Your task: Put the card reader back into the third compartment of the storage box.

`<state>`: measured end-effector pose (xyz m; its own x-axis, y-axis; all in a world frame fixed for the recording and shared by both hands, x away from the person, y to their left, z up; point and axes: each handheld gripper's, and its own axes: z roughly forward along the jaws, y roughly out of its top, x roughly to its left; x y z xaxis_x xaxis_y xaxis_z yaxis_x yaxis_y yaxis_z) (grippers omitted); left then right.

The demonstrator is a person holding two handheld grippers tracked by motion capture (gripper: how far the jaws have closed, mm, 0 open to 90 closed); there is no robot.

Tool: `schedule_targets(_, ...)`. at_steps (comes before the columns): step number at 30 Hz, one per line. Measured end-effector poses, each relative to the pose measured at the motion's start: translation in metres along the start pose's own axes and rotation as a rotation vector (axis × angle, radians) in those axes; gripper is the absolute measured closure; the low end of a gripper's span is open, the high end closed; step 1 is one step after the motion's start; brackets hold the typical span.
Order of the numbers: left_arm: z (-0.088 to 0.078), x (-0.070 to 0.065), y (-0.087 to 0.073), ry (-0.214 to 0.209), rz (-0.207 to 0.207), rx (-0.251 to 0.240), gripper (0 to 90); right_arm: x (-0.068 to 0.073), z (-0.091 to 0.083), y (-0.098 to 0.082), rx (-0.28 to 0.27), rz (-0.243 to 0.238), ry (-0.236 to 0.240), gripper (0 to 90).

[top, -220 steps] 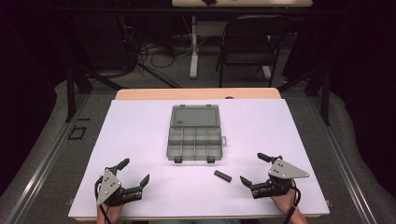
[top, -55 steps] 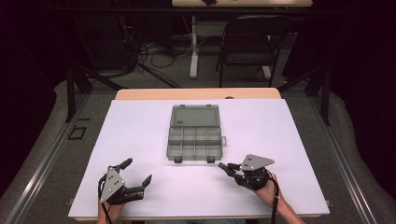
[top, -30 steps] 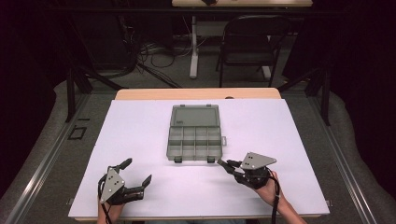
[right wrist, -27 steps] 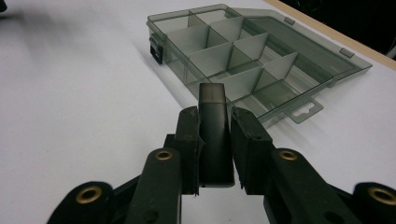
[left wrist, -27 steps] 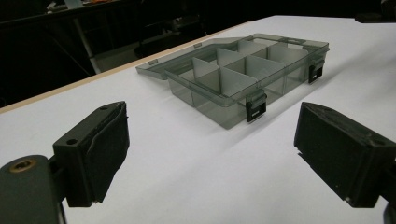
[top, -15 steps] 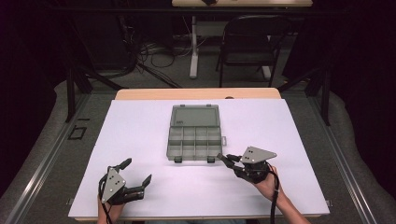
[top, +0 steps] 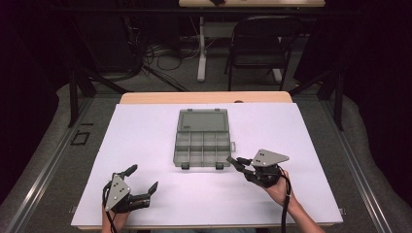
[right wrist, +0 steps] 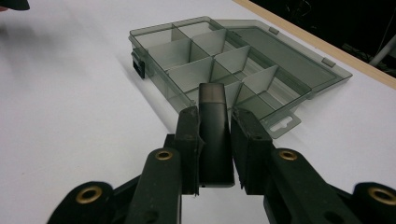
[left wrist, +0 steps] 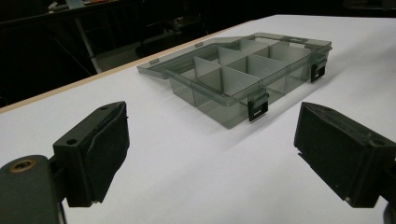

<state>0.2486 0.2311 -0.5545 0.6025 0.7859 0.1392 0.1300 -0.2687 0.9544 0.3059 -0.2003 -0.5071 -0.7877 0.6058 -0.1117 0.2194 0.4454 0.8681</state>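
A clear grey compartment box (top: 202, 141) lies open at the table's middle, its lid folded back toward the far side. In the right gripper view the box (right wrist: 219, 60) shows several empty cells split by dividers. My right gripper (top: 235, 163) hovers just off the box's near right corner, shut on a small black oblong block (right wrist: 214, 130) that sticks out past the fingertips toward the box. My left gripper (top: 143, 178) rests open at the near left of the table, its pads (left wrist: 100, 149) wide apart, facing the box (left wrist: 243, 74) from a distance.
The white tabletop (top: 145, 126) has a wooden strip along its far edge (top: 204, 97). A black folding chair (top: 257, 43) and cables stand on the floor beyond the table.
The black block lay on the table between box and right gripper; the right gripper closed on it, lifted it and moved left and forward toward the box. The left gripper stayed put.
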Motion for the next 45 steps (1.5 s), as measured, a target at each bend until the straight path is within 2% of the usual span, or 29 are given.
schedule_targets(17,-0.002,0.0,0.0,0.003,-0.003,-0.012,10.5,-0.007,0.008,0.014,-0.014,-0.024,-0.011,73.8)
schedule_targets(26,-0.001,0.0,-0.001,0.004,0.006,-0.008,10.5,-0.012,0.014,0.022,-0.024,-0.025,-0.013,73.8)
schedule_targets(45,-0.002,0.001,0.0,0.01,-0.002,-0.012,10.5,-0.022,0.028,0.042,-0.026,-0.035,-0.03,73.7)
